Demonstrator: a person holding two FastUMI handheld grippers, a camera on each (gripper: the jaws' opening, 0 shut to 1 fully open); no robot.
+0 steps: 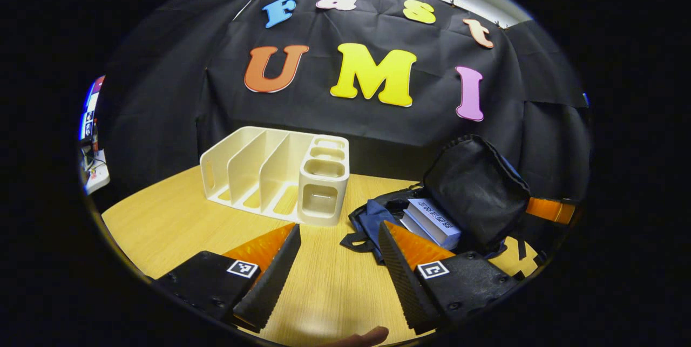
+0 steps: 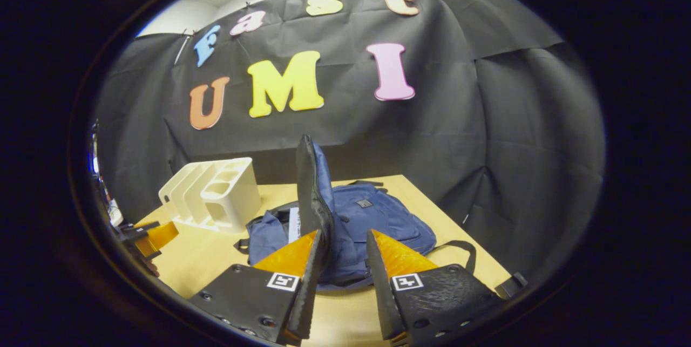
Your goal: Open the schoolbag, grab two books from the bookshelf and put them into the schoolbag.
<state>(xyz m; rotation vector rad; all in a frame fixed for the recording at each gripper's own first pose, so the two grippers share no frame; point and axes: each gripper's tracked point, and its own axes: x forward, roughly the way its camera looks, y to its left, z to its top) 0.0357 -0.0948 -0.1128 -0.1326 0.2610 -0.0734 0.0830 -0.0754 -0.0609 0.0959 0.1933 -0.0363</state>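
Note:
The blue schoolbag (image 2: 388,217) lies open on the wooden table (image 2: 205,255). Its black flap (image 2: 309,185) stands upright and runs down between the fingers of my right gripper (image 2: 344,235), which is shut on it. In the left gripper view the flap (image 1: 475,185) is raised over two books (image 1: 432,220) lying inside the schoolbag (image 1: 372,217). A pale edge of one book (image 2: 293,223) shows beside the flap. My left gripper (image 1: 339,228) hovers open over the table, left of the bag, holding nothing. The cream bookshelf (image 1: 275,174) stands at the back left with bare slots.
Black cloth walls close the table at the back and the right. The bag's straps (image 2: 459,250) trail toward the table's right edge. A person's fingertip (image 1: 367,336) shows at the bottom. Cluttered equipment (image 1: 92,136) sits beyond the table's left edge.

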